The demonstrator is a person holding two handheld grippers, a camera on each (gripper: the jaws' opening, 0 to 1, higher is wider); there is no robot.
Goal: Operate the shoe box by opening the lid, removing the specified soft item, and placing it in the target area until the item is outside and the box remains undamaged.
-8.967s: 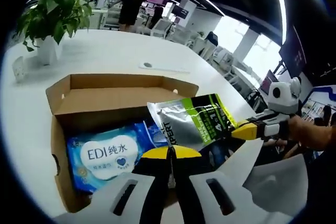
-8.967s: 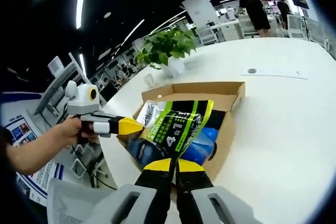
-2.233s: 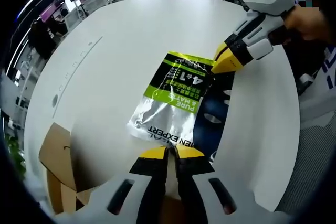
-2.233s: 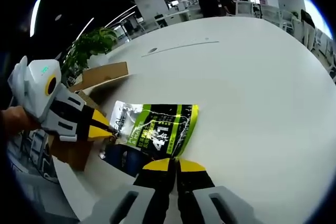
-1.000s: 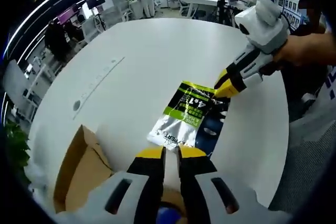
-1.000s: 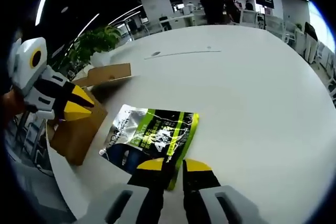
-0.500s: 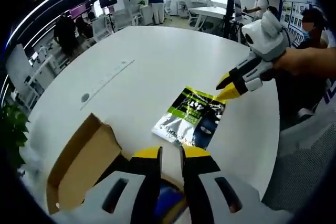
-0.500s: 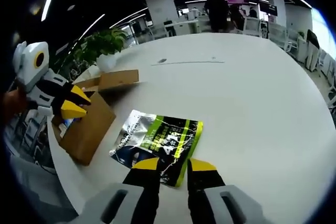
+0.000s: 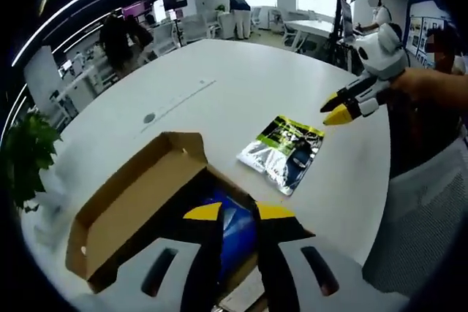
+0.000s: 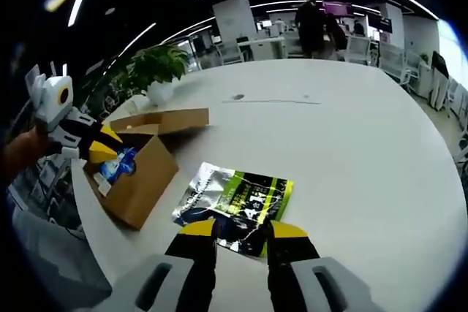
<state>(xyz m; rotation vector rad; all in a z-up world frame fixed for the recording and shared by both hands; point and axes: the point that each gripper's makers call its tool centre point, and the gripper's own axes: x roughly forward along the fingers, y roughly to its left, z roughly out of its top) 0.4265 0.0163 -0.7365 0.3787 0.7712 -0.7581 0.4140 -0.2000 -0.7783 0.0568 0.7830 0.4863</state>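
One glossy flat pouch [image 10: 235,206] on table [image 10: 365,144] — cardboard box [image 10: 135,169] open.

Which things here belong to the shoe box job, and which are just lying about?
Belong to the job:
cardboard box, lid open
green and silver pouch, flat on the table, outside the box
left gripper and right gripper, both open

Just lying about:
blue packet inside the box
potted plant
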